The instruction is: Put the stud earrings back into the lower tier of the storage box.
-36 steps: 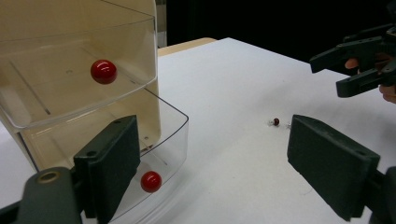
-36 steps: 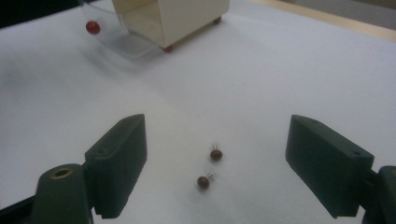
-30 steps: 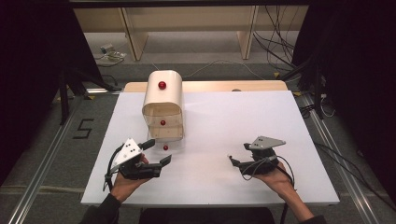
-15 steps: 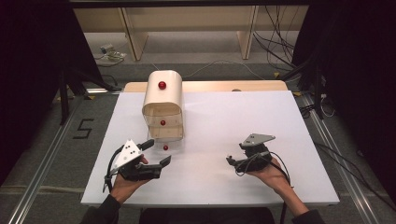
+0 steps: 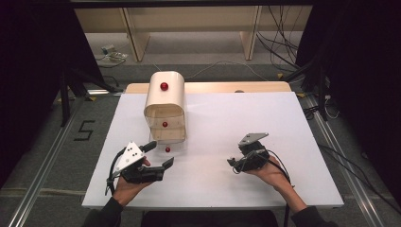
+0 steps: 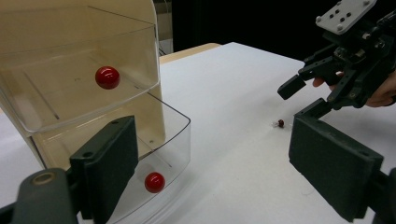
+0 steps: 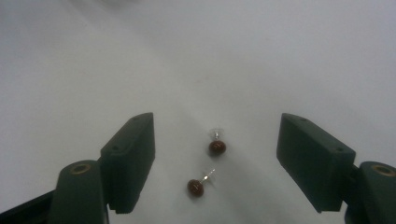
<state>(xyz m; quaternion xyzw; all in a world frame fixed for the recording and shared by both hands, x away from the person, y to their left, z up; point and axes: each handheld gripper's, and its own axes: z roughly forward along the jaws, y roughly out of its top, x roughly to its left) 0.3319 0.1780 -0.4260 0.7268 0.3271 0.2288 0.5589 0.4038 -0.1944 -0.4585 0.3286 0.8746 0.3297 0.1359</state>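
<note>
Two small dark-red earrings lie on the white table, each a bead on a thin metal post. In my right gripper view they sit side by side between the jaws, one bead a little farther off than the other, neither touching the other nor the pads. From the left gripper view I see them as a tiny red speck on the white surface, just below the tips of the other tool.

My right gripper hangs low over them with its jaws wide apart; they have just been closing a little, with the earrings between them, and they press on nothing.

My left gripper sits near the front left of the table, jaws spread wide and holding nothing. Just beyond its tips stands a small cream drawer cabinet with red ball knobs. Its clear bottom drawer is pulled out toward me, and the clear drawer above it is pushed in. The cabinet and the earrings are well apart.
</note>
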